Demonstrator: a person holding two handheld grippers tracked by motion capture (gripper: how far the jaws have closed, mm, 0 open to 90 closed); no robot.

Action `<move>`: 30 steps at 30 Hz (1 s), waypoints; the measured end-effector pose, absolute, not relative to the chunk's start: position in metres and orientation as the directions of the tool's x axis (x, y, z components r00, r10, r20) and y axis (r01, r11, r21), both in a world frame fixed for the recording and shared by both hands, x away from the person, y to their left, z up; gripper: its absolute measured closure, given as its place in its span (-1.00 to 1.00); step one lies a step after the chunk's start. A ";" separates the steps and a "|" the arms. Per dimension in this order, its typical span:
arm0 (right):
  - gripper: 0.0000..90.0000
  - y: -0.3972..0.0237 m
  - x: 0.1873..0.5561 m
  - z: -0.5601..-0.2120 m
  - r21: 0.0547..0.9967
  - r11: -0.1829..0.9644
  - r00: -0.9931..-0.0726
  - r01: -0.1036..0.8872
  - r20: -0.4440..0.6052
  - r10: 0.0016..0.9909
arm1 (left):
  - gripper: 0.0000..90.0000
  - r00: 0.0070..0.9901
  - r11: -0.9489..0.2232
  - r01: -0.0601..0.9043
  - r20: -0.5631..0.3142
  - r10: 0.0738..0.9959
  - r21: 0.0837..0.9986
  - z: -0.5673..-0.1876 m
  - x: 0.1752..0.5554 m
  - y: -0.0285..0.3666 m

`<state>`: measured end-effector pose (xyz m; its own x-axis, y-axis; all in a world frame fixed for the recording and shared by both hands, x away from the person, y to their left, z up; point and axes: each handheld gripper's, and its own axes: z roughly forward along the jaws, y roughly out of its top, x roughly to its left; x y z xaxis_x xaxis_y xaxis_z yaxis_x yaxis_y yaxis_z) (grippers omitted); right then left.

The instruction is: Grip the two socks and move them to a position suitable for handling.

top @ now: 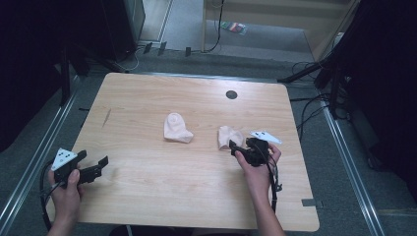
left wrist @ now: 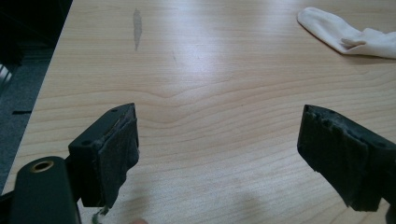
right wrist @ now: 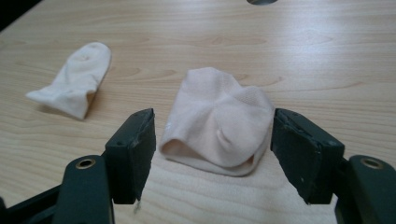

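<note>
On the pale wooden worktop (top: 147, 187) lie two small cream socks. The right gripper (top: 235, 145) sits at the near sock (top: 227, 135), toward the right side of the worktop. In the right gripper view this near sock (right wrist: 219, 137) lies crumpled between the two black jaws, its open cuff facing the camera; the jaws stand wide on either side of it, and a gap shows between each pad and the cloth, so nothing is clamped. The far sock (top: 176, 129) rests flat near the middle of the worktop, well apart from the first; it shows at the left of the right gripper view (right wrist: 74, 79). The left gripper (top: 101, 164) rests low near the left edge of the worktop, its jaws spread wide over bare wood with nothing between them. A dark round hole (top: 231, 94) sits toward the worktop's far edge.
</note>
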<state>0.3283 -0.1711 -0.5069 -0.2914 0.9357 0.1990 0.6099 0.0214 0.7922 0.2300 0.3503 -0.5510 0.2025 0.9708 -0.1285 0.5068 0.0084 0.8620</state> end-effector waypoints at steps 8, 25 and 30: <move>-0.25 -0.159 0.355 -0.523 0.758 0.028 -0.267 0.651 0.195 0.944 | -0.71 0.204 0.009 0.509 -0.131 0.970 0.861 -0.551 0.230 0.351; 0.18 -0.132 0.359 -0.545 0.748 0.179 -0.273 0.639 0.002 0.962 | -0.71 0.201 0.007 0.514 -0.129 0.971 0.858 -0.551 0.231 0.351; 0.77 -0.145 0.357 -0.547 0.770 0.123 -0.245 0.626 0.045 0.969 | -0.71 0.200 0.009 0.512 -0.129 0.971 0.859 -0.551 0.231 0.351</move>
<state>0.3573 -0.1454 -0.5467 -0.2448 0.9686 0.0445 0.6256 0.1227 0.7704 0.2305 0.3506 -0.5511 0.1999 0.9712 -0.1293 0.5122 0.0090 0.8588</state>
